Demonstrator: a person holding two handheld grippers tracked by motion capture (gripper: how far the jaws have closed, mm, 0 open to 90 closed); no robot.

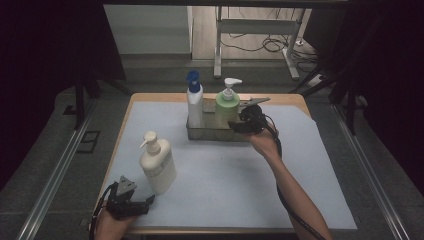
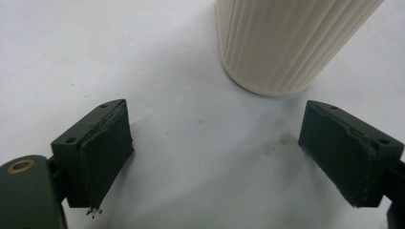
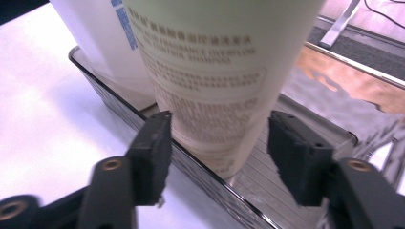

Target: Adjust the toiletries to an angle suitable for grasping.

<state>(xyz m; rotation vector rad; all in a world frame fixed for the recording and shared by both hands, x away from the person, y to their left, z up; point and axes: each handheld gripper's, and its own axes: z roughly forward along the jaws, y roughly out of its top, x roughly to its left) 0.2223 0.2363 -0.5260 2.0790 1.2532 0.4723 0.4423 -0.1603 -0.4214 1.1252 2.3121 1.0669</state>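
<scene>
A green pump bottle (image 1: pixel 226 107) stands in a metal tray (image 1: pixel 210 134) at the back of the table, beside a white bottle with a blue cap (image 1: pixel 194 102). My right gripper (image 1: pixel 234 125) reaches in from the right. In the right gripper view its jaws sit on either side of the green bottle's (image 3: pixel 210 71) lower body, over the tray rim (image 3: pixel 110 102), and the pads look pressed against it. A cream ribbed pump bottle (image 1: pixel 156 165) stands at the front left. My left gripper (image 1: pixel 149 200) rests low just in front of it, open, with the cream bottle (image 2: pixel 286 43) beyond its fingertips.
A pale mat (image 1: pixel 225 185) covers most of the wooden table (image 1: pixel 150 96). A metal frame stand (image 1: pixel 255 30) and cables lie on the floor behind. Metal rails (image 1: pixel 55 175) run along both sides of the table.
</scene>
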